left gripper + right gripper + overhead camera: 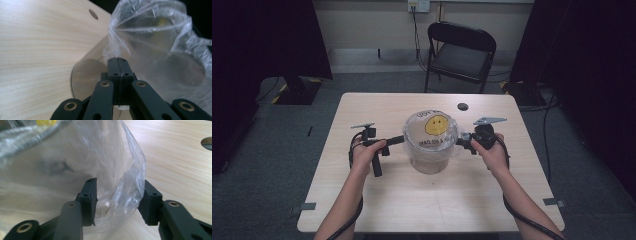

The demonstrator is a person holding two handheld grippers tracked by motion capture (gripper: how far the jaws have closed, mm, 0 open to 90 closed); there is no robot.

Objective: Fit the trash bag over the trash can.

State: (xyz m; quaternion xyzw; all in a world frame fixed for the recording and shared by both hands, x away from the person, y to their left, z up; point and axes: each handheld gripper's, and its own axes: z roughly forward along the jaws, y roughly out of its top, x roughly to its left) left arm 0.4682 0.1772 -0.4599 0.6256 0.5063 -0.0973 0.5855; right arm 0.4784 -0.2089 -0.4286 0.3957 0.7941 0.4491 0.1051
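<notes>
A clear round container (430,159) stands mid-table with a clear plastic bag (432,131) drawn over its top; the bag bears a yellow smiley face. My left gripper (403,140) meets the bag's left side. In the left gripper view its jaws (118,60) are shut, and the film (155,37) gathers to a point at their tips, next to the container's wall (85,75). My right gripper (460,137) is at the bag's right side. Its jaws (118,193) stand apart with a loose fold of the bag (130,187) between them, unpinched.
The wooden table (377,200) has a round cable hole (462,106) behind the container. A black folding chair (460,52) stands beyond the far edge. Cables run along the floor at the right. Bare tabletop (37,50) lies on both sides.
</notes>
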